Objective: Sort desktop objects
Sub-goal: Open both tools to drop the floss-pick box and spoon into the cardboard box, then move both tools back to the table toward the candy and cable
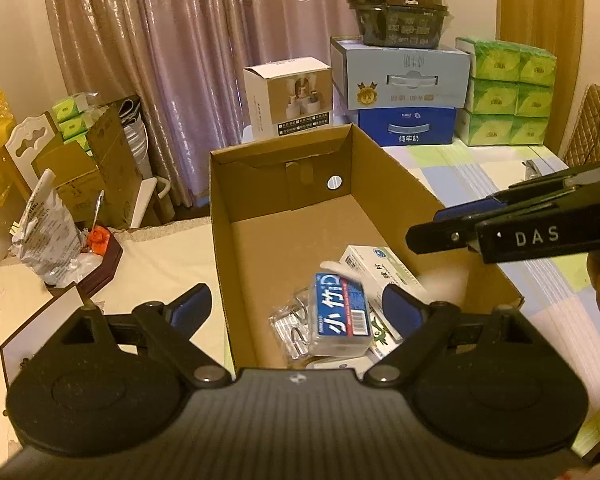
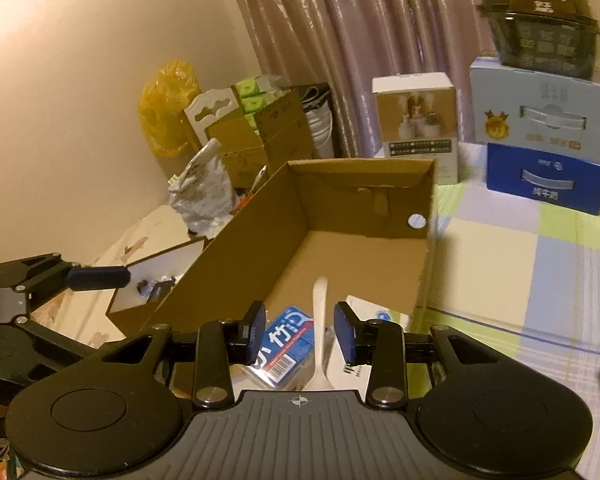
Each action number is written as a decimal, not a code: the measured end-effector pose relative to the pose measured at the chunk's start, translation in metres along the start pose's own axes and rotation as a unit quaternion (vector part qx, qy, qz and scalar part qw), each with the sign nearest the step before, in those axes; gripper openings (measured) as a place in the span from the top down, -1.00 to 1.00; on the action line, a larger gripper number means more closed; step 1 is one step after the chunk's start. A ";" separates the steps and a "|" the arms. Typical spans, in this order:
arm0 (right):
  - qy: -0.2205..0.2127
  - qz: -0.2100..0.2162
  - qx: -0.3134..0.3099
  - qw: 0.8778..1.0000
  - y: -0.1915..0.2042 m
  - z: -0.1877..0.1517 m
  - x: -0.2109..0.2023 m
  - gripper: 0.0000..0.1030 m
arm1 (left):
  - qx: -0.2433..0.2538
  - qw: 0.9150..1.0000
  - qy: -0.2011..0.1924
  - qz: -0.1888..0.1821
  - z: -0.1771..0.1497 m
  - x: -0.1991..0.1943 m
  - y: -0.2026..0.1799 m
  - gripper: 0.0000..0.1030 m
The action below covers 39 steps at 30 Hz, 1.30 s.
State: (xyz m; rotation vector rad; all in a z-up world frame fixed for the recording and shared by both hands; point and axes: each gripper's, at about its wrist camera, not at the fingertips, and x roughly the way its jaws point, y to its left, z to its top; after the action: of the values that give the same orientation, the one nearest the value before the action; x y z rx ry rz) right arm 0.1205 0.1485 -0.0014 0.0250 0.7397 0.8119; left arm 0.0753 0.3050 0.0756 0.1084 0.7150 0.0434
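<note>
Cardboard: an open brown cardboard box (image 1: 284, 216) stands on the table (image 2: 520, 264), which wears a checked cloth of pale green, blue and white; everything below is placed from this box.
Box contents: at the near end lie a blue-labelled clear case (image 1: 342, 314), a white medicine carton (image 1: 380, 270) just beside it, a clear crinkled packet (image 1: 290, 326) on its other side, and a white plastic spoon (image 2: 320, 332) lying across them.
Left gripper (image 1: 296, 300): hovers over the near wall of the box, fingers spread wide, nothing between them.
Right gripper (image 2: 300, 334): reaches in over the near end of the box, fingers parted; the spoon shows in the gap, both pads clear of it. No grip visible.
Beyond the box: a white product carton (image 1: 288, 98), a pale blue case (image 1: 400, 76) stacked on a dark blue milk case (image 1: 406, 126), and a black food tub (image 1: 398, 4) on top.
Far right of the box: green tissue packs (image 1: 508, 92) in a stack.
Left of the box: a crumpled silver bag (image 1: 46, 232) and another brown carton (image 1: 88, 172), off the table.
</note>
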 end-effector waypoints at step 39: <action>-0.079 -0.226 0.157 0.958 -0.115 -0.138 -0.288 -0.97 | 0.051 0.988 -0.016 -0.145 -0.015 -0.060 -0.199 -0.98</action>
State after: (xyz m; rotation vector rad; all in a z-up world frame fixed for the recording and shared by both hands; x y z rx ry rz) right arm -0.0194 -0.1591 0.0315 0.1968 0.6818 0.2471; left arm 0.0209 0.1040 0.0809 0.1012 0.6954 -0.2729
